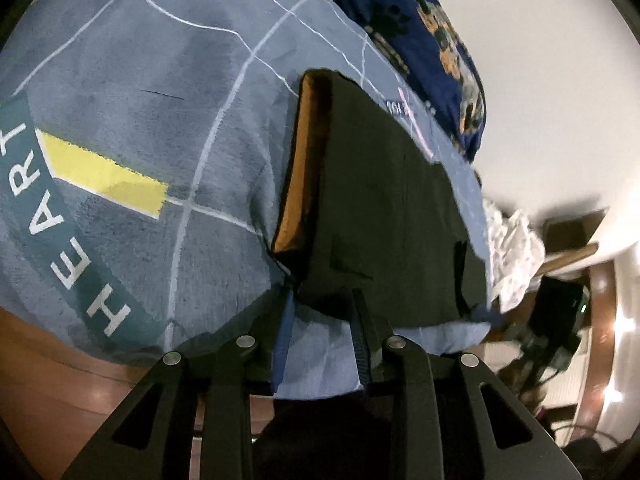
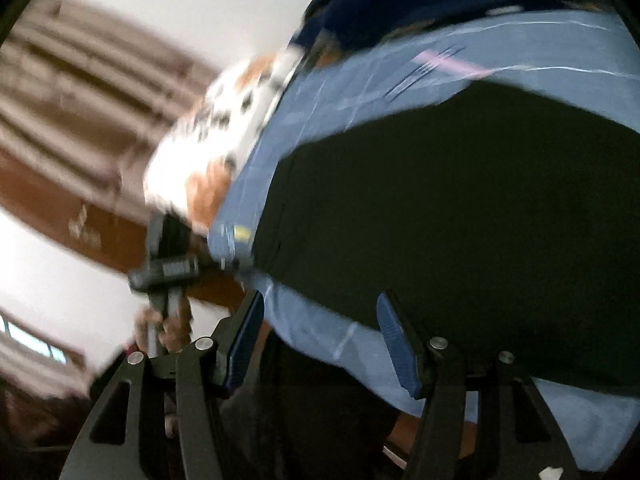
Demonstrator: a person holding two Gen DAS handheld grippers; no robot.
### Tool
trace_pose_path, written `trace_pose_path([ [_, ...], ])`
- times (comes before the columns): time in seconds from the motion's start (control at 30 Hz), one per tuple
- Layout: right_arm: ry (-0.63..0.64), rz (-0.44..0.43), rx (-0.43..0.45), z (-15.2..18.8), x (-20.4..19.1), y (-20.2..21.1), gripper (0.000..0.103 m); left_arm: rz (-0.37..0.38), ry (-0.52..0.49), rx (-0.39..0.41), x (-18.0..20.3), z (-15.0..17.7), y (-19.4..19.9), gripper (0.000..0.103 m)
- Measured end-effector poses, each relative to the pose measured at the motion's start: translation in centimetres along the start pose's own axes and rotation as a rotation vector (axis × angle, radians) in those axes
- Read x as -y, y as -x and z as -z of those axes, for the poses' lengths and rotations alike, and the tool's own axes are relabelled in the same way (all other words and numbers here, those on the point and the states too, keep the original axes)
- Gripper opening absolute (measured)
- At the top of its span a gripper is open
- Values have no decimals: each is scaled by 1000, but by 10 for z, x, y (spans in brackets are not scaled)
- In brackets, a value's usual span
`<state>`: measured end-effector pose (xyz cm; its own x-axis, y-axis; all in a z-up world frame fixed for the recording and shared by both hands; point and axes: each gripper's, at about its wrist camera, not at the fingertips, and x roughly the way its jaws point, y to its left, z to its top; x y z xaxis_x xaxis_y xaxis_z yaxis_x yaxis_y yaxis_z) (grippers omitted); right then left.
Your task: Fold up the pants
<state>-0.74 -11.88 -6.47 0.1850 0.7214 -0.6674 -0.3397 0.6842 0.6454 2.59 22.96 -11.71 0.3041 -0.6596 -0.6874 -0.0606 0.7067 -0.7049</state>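
Black pants (image 1: 384, 208) look mostly folded on the blue blanket (image 1: 140, 80). Left gripper (image 1: 322, 312) and right gripper (image 2: 320, 320) both hang released, holding nothing. Next probably needs grabbing the near edge for a final fold.

Left gripper (image 1: 322, 300) fingers parted — tips low, right gripper (image 2: 320, 312) fingers spread wide
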Motion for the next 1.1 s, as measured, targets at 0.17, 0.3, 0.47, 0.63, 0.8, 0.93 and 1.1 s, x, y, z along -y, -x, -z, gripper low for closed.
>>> trace_pose_path([
  [0.17, 91, 12, -101, 10, -25, -41, 57, -54, -83, 87, 17, -3, 5, 14],
  [0.3, 105, 27, -130, 4, -32, -58, 57, -82, -84, 79, 14, -3, 2, 10],
  [0.47, 76, 26, -144, -3, -30, -75, 59, -57, -56, 110, 10, -5, 5, 5],
  [0.63, 28, -5, -132, -5, -21, -83, 59, -49, -96, 159, 30, -23, 6, 3],
  [0.8, 32, -33, -115, -12, -26, -87, 59, -96, -105, 169, 26, -33, 3, 1],
  [0.93, 57, -73, -123, -14, -35, -95, 59, -110, -40, 162, -4, -26, 1, 1],
  [1.1, 121, -93, -159, -16, -53, -114, 59, -30, 34, 168, -24, -22, 12, 1],
])
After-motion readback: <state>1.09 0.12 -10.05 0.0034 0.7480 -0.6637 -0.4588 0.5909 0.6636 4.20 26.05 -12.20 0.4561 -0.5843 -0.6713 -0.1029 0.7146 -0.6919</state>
